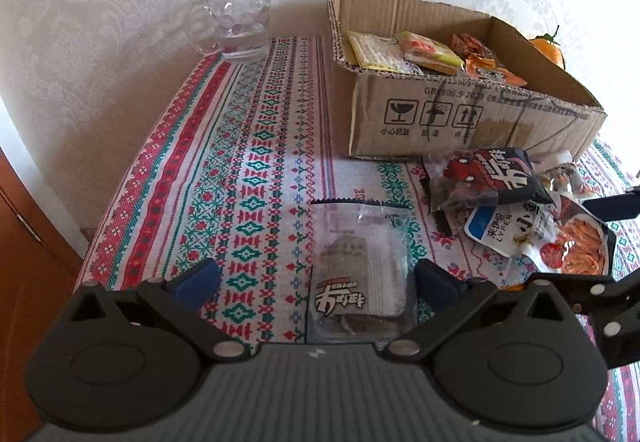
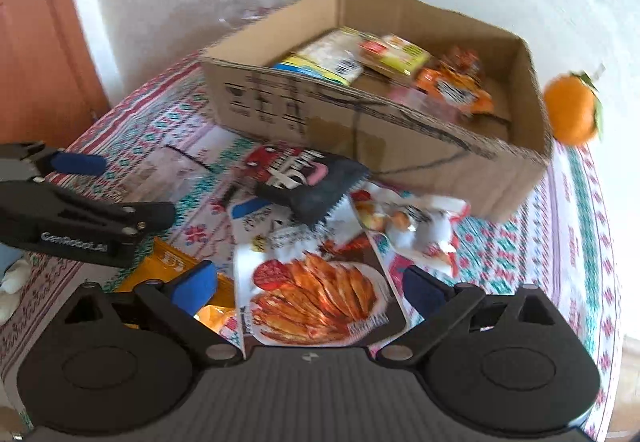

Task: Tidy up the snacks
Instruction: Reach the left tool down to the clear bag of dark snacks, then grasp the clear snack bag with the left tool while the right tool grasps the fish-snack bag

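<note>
Clear plastic snack packet (image 1: pixel 362 274) lies lengthwise between the spread, untouching fingers of the left gripper (image 1: pixel 316 282), nearer it than the right gripper (image 2: pixel 310 288), also spread.

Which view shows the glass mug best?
The left wrist view. There the glass mug stands sharp and whole on the tablecloth, left of the box, handle visible. In the right wrist view the mug is only a blurred, faint shape behind the box's far corner, its lower part hidden.
</note>
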`<action>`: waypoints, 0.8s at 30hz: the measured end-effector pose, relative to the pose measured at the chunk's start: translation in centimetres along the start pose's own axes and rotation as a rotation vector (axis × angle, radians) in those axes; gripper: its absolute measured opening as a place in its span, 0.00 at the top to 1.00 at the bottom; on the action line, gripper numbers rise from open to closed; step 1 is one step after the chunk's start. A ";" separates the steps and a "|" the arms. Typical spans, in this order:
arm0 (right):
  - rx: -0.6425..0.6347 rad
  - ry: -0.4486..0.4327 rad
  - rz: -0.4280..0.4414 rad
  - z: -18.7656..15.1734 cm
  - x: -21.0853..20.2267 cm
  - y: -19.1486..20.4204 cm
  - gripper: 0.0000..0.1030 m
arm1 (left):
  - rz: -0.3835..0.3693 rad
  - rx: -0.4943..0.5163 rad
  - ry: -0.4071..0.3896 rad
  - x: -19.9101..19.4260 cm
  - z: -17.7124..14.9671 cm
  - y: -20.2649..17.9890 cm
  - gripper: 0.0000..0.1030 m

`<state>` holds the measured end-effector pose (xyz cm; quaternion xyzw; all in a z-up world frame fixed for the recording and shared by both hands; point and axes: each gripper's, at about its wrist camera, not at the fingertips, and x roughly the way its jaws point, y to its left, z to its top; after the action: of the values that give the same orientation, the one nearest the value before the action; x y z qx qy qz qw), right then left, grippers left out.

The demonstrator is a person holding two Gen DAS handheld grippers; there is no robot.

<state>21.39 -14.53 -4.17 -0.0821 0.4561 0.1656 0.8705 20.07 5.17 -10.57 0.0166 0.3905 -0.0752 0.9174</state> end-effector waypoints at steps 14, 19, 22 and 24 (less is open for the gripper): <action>0.032 -0.014 -0.011 -0.9 -1.4 -1.1 0.21 | 0.000 0.002 -0.007 0.0 0.0 0.0 0.00; 0.083 -0.003 -0.068 -2.8 -2.7 -2.6 0.21 | 0.002 0.000 -0.011 0.0 0.0 0.0 0.00; 0.092 0.014 -0.074 -4.0 -2.7 -3.1 0.21 | 0.010 -0.006 -0.022 -0.1 -0.2 -0.2 0.00; 0.073 0.003 -0.086 -4.6 -2.8 -3.0 0.20 | 0.018 -0.013 -0.029 -0.2 -0.4 -0.3 0.00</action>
<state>17.45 -19.28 -4.55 -0.0699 0.4593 0.1113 0.8785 19.61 4.95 -10.69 0.0132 0.3776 -0.0648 0.9236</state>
